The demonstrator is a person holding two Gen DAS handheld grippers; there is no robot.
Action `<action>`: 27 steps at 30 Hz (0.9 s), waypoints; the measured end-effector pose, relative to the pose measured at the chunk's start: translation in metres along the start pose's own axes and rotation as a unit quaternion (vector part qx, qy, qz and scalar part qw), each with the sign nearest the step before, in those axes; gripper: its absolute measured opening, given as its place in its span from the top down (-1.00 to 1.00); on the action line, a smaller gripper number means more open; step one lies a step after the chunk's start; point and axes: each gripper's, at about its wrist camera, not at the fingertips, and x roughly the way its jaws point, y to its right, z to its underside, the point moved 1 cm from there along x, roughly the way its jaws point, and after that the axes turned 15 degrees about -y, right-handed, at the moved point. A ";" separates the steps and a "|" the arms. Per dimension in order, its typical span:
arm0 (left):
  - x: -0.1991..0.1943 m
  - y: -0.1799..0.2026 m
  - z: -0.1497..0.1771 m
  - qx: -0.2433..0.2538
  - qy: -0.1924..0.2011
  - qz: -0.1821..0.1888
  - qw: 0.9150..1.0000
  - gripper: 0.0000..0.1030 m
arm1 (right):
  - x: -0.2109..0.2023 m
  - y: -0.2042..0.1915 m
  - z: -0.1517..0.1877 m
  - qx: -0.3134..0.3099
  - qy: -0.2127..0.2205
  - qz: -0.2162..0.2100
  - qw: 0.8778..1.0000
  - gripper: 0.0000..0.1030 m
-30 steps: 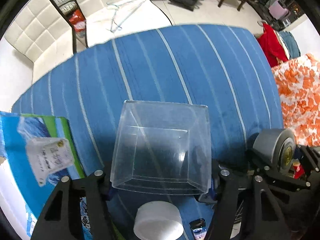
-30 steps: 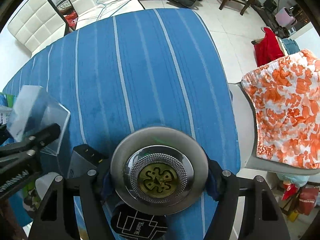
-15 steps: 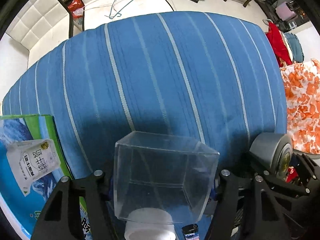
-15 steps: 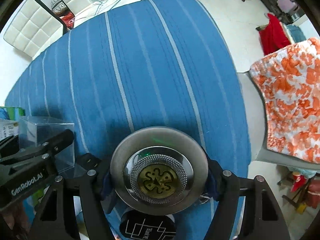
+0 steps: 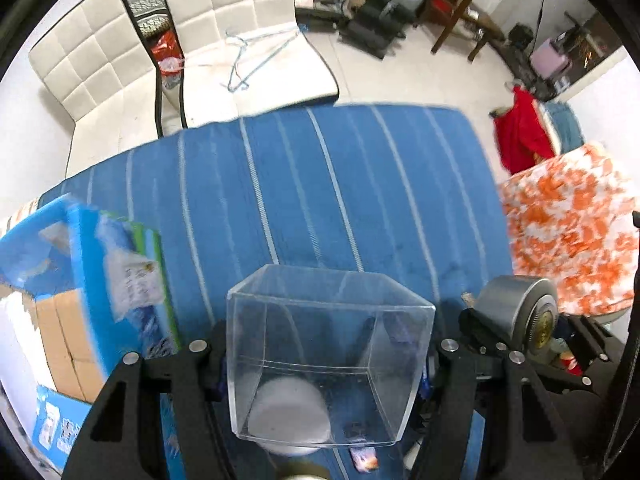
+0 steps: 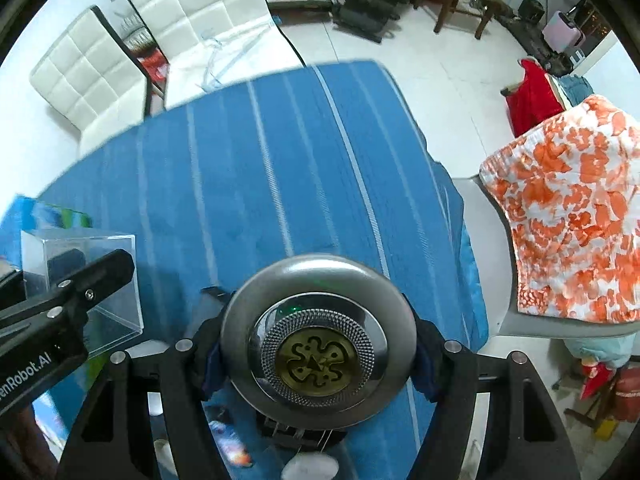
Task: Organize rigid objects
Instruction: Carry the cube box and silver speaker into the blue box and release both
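Clear glossy plastic box (image 5: 328,356), brushed metal disc (image 6: 318,356), woven striped cloth (image 5: 320,200).

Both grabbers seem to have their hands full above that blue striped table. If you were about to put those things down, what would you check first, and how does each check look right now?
1. Left gripper has the clear plastic box clamped between its jaws: ok.
2. Right gripper has the round metal case clamped between its jaws: ok.
3. The two held things are apart, not knocking together: ok.
4. Bare blue striped tablecloth ahead to set things on: ok.
5. Space straight below the box: not ok, a white round object and a small packet lie there.
6. Height of either thing above the table: cannot tell.
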 end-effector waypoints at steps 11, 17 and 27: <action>-0.112 -0.101 0.060 -0.029 0.084 0.042 0.995 -0.21 | -0.096 -0.122 0.067 -0.064 0.065 -0.083 0.992 -0.43; -0.137 -0.188 0.088 -0.062 0.097 0.024 0.993 -0.21 | -0.096 -0.233 0.071 -0.103 0.068 -0.086 0.989 -0.43; -0.054 -0.310 0.049 -0.114 -0.001 0.066 0.991 -0.21 | -0.006 -0.345 0.025 -0.143 0.009 -0.059 0.988 -0.43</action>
